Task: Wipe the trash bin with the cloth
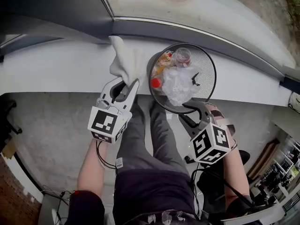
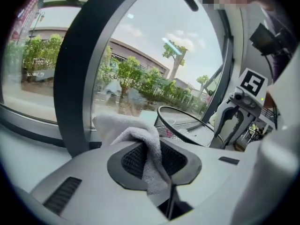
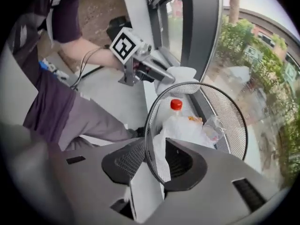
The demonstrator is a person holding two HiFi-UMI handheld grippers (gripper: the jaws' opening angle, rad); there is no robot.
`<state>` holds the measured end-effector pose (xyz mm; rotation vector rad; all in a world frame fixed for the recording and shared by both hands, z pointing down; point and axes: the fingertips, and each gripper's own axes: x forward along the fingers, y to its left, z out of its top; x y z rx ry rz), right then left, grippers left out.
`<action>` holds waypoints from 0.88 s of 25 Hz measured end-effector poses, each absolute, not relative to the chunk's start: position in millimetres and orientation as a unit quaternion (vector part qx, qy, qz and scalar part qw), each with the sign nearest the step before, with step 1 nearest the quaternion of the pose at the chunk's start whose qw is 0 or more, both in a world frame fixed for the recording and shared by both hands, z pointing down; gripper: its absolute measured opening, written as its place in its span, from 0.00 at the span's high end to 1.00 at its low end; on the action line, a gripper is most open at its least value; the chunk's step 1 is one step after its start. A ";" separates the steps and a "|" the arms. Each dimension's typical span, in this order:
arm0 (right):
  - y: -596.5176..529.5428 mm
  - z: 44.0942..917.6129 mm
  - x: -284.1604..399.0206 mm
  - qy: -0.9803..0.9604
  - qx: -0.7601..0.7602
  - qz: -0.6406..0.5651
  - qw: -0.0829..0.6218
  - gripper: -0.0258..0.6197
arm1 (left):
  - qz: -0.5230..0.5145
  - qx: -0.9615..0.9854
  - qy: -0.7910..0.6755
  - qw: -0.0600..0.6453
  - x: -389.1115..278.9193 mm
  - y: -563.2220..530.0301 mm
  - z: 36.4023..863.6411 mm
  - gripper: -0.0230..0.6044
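A round black mesh trash bin [image 1: 209,69] stands on the white sill, also seen in the right gripper view [image 3: 225,121] and the left gripper view [image 2: 180,125]. It holds a red-capped bottle [image 3: 175,105], a clear plastic bag [image 1: 180,86] and a plastic cup [image 1: 183,56]. My left gripper [image 1: 125,82] is shut on a white cloth [image 1: 125,60], just left of the bin; the cloth [image 2: 136,135] bunches between the pads. My right gripper [image 1: 194,110] straddles the bin's near rim, and the mesh wall passes between its jaws [image 3: 157,161] with a gap showing beside it.
The white sill [image 1: 56,69] runs along a dark window frame [image 1: 197,34] with glass behind it. The person's legs in grey trousers [image 1: 140,139] hang below the sill's front edge. Cables trail from both grippers.
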<state>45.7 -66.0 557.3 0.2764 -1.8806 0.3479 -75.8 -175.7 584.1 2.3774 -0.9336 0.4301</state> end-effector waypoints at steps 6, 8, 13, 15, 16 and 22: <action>-51.9 556.5 49.4 -0.800 0.052 0.170 0.572 0.78 | 0.185 0.888 -0.305 0.291 -29.6 -127.6 590.9 0.87; -44.8 561.8 53.0 -0.791 0.031 0.171 0.587 0.78 | 0.181 0.885 -0.297 0.309 -23.4 -114.4 589.0 0.87; -26.7 591.1 60.1 -0.765 0.006 0.167 0.622 0.78 | 0.181 0.892 -0.252 0.328 3.5 -76.3 582.2 0.87; -27.1 597.4 53.8 -0.768 0.010 0.176 0.616 0.83 | 0.183 0.889 -0.245 0.339 7.9 -63.6 586.3 0.87; -27.5 599.2 50.6 -0.768 0.009 0.174 0.616 0.84 | 0.184 0.887 -0.245 0.346 7.8 -58.7 589.0 0.87; -49.1 595.8 20.6 -0.779 0.079 0.211 0.585 0.85 | 0.198 0.889 -0.237 0.339 14.1 -41.6 593.8 0.87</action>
